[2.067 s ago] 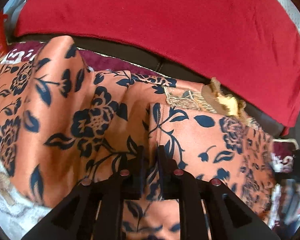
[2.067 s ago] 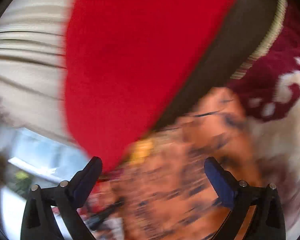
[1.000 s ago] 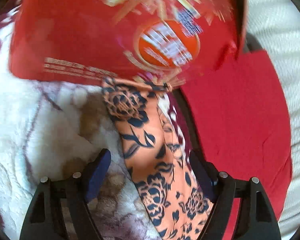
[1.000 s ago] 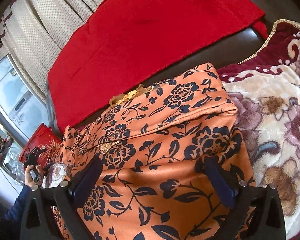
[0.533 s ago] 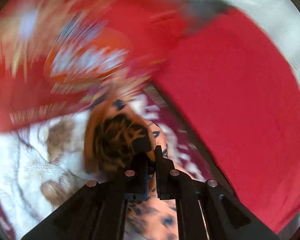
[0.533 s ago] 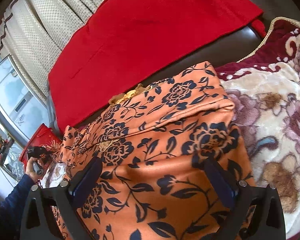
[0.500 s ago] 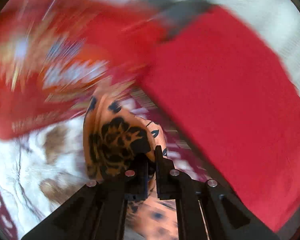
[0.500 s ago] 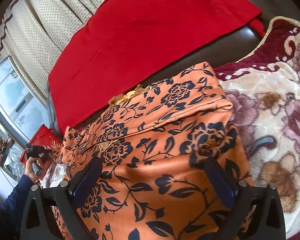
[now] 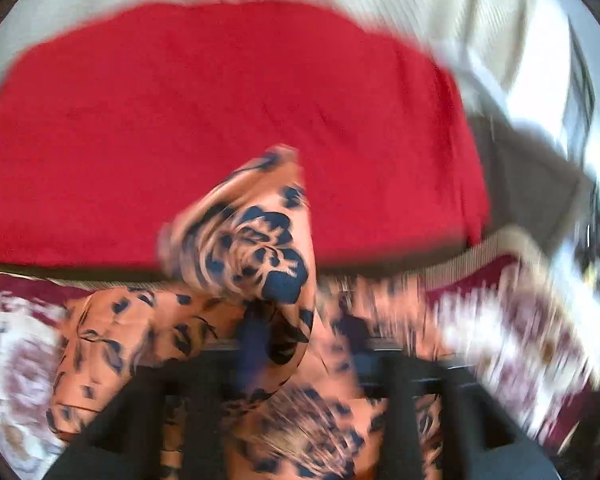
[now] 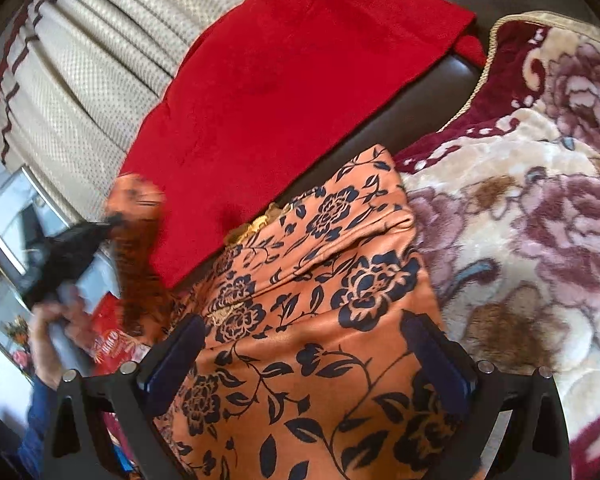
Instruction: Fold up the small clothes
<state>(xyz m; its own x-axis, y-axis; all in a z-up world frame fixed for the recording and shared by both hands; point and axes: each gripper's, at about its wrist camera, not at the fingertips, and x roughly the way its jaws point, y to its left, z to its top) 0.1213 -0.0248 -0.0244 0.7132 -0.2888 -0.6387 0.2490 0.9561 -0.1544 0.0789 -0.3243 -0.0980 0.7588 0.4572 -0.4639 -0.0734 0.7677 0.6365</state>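
**One fold in the air, more to come**

One end of the orange floral garment (image 10: 320, 320) is lifted clear of the floral blanket (image 10: 540, 240) by the left gripper (image 10: 112, 220), whose fingers, seen from the right wrist view, pinch a bunched corner held up against the red cloth (image 10: 292, 80) draped over the dark sofa back. In the left wrist view the picture is badly smeared, but the lifted flap (image 9: 252, 240) stands up in front of that red cloth, with the rest of the garment below it on the blanket.

The right gripper (image 10: 304, 356) hovers over the garment's near end with its fingers spread wide, gripping nothing; the cloth beneath lies fairly flat, with one crease running across it near the red cloth.

By my judgement the task is partway: the raised end looks ready to be carried over the flat part. That fold has not landed, and any further folding and smoothing remain.
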